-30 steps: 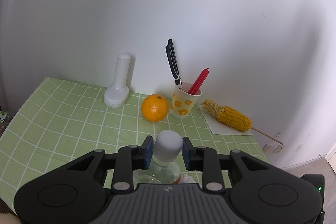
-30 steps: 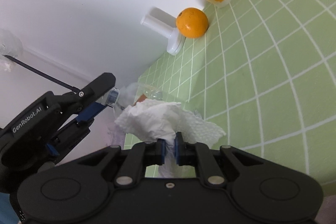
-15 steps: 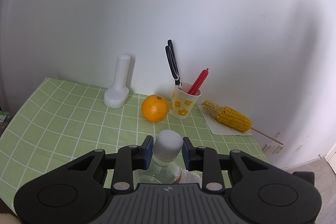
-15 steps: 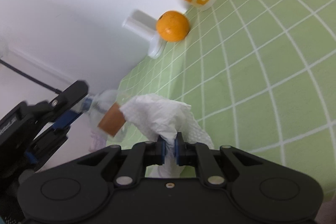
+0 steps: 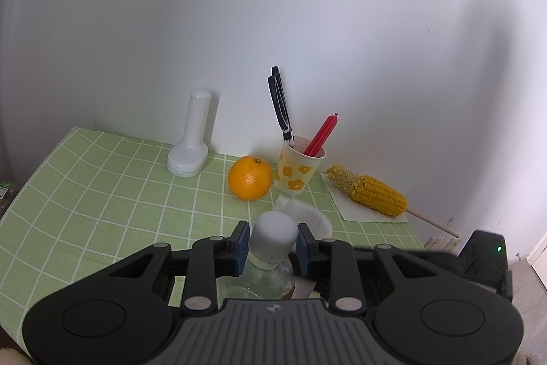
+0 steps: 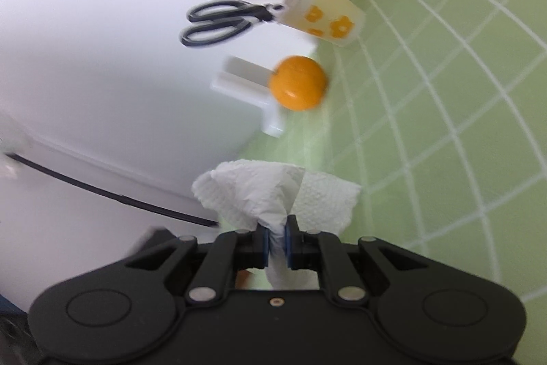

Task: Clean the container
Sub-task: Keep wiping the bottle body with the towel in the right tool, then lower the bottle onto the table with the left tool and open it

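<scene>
My left gripper (image 5: 272,245) is shut on the neck of a clear bottle (image 5: 270,279) with a grey-white cap (image 5: 272,236), held upright above the green checked tablecloth (image 5: 102,194). My right gripper (image 6: 277,240) is shut on a crumpled white paper towel (image 6: 273,190). The towel's edge (image 5: 304,211) shows blurred just behind and right of the bottle cap in the left wrist view. The bottle is out of the right wrist view, which is tilted and blurred.
At the back by the white wall stand a white plastic stand (image 5: 193,139), an orange (image 5: 250,177), a flowered cup (image 5: 297,171) with black scissors (image 5: 281,105) and a red stick, and a corn cob (image 5: 369,190) on paper.
My right gripper has swung the paper towel up beside the bottle cap; the bottle and left gripper have left the right wrist view. My left gripper has held still.
</scene>
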